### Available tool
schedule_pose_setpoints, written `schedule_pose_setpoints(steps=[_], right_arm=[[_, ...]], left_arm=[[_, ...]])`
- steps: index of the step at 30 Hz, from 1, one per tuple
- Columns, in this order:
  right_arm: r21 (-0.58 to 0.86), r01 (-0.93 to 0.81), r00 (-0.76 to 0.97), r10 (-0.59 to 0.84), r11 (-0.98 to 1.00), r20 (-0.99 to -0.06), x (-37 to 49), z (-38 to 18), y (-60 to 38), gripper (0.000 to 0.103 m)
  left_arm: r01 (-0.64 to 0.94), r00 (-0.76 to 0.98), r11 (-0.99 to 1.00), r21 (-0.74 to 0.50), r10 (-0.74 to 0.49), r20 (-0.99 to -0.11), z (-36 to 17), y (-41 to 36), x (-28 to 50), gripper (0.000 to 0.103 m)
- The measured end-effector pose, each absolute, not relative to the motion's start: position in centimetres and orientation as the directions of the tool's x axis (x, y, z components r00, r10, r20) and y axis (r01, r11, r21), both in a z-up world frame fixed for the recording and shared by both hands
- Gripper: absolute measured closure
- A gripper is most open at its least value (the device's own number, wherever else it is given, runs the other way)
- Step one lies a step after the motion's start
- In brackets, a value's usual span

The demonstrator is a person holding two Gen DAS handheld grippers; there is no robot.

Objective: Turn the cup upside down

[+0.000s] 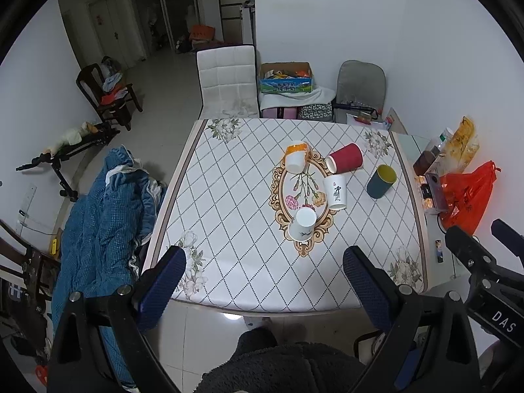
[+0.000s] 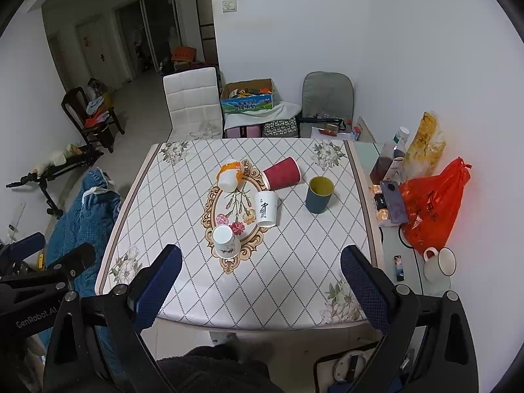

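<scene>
Several cups sit on the table (image 1: pixel 229 229). A dark blue cup with a yellow inside (image 1: pixel 381 181) (image 2: pixel 319 194) stands upright at the right. A red cup (image 1: pixel 345 162) (image 2: pixel 282 173) lies on its side. An orange-and-white cup (image 1: pixel 295 157) (image 2: pixel 230 176) is tilted. Two white cups stand mouth down, one with black writing (image 1: pixel 335 192) (image 2: pixel 266 209), one nearer me (image 1: pixel 302 224) (image 2: pixel 225 241). My left gripper (image 1: pixel 263 290) and right gripper (image 2: pixel 260 288) are open and empty, above the table's near edge.
A red plastic bag (image 2: pixel 432 203), a phone (image 2: pixel 394 201), bottles and a white mug (image 2: pixel 440 263) crowd a side surface at the right. A blue blanket (image 1: pixel 104 213) lies left of the table. A white chair (image 1: pixel 227 82) and boxes stand behind it.
</scene>
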State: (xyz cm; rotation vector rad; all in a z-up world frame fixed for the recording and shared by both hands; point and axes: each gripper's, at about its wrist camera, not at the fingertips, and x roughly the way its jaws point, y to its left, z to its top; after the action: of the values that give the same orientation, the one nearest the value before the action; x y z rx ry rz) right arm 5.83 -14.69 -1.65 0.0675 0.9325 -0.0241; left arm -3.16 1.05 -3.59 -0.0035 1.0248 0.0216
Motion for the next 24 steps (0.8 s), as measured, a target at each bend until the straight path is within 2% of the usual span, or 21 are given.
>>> schedule_pose_setpoints(steps=[24], right_arm=[[0.059, 0.061, 0.599, 0.01, 0.996, -0.8, 6.1, -1.3, -15.4, 0.003]], left_arm=[[-0.07, 0.569, 0.997, 0.024, 0.06, -0.82, -2.3, 1.2, -4.2, 0.0]])
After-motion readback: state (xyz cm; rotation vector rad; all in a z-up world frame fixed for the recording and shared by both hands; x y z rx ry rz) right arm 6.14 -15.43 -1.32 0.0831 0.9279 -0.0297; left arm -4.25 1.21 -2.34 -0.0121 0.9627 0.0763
